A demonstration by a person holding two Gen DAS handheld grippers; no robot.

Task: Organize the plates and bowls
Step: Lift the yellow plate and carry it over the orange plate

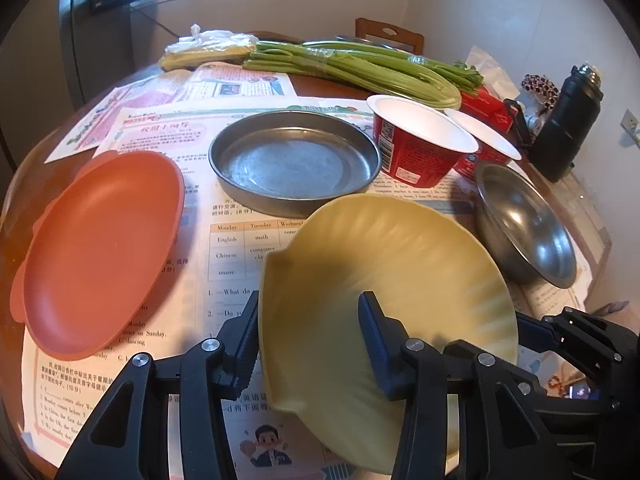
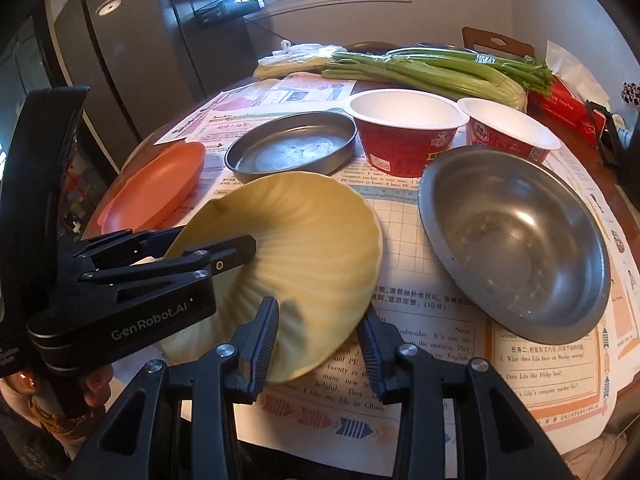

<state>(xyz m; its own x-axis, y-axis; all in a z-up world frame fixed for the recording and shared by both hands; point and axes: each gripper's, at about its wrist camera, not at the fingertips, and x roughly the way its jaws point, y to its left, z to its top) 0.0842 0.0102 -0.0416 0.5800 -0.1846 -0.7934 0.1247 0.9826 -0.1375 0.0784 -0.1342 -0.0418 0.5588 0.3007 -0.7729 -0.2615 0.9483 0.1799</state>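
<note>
My left gripper (image 1: 308,332) straddles the near rim of a ribbed yellow plate (image 1: 400,280), one finger inside and one outside, and holds it tilted. In the right wrist view the same left gripper (image 2: 240,248) grips the yellow plate (image 2: 312,248) from the left. My right gripper (image 2: 318,340) is open at the plate's near edge and holds nothing. An orange plate (image 1: 96,248) lies to the left. A flat metal pan (image 1: 294,162) is behind it. A steel bowl (image 2: 516,244) sits to the right. Two red paper bowls (image 2: 404,136) (image 2: 508,132) stand behind it.
Newspapers (image 2: 432,344) cover the round table. Celery (image 1: 360,68) and a plastic bag (image 1: 208,46) lie at the back. A red tissue box (image 2: 572,112) and a black flask (image 1: 568,120) stand at the right. A chair (image 1: 390,36) is beyond the table.
</note>
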